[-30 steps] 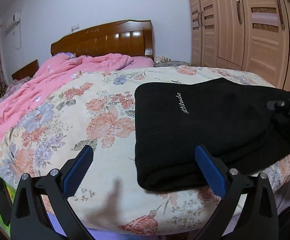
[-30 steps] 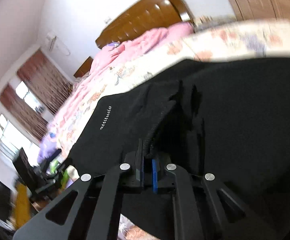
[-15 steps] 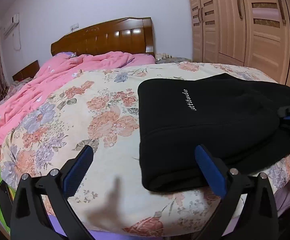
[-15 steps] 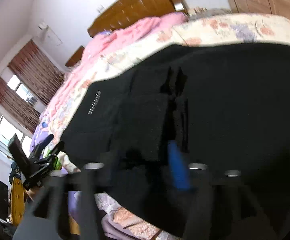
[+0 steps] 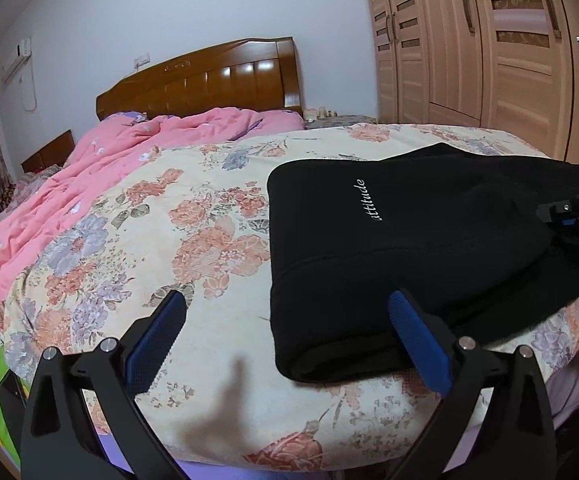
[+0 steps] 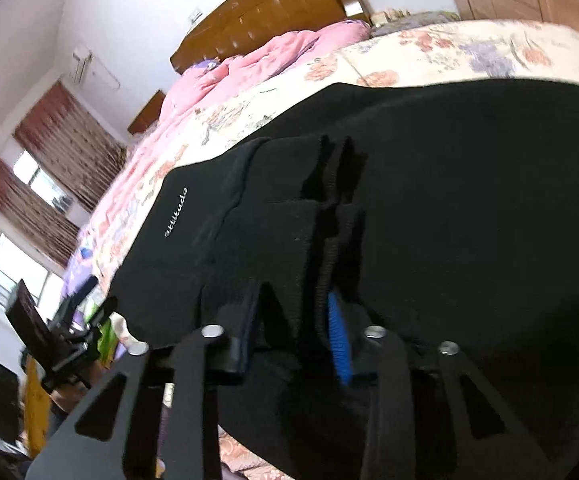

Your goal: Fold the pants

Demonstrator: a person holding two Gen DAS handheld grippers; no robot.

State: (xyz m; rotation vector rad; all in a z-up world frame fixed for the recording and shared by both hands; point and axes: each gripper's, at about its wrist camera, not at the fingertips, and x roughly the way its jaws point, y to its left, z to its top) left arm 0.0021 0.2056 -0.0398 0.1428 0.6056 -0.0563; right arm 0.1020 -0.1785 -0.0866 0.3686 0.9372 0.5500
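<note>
Right claw has just been closing, a fold of the black pants between its pads – left claw hangs wide open at the bed's near edge.

Black pants, floral bedspread
</note>
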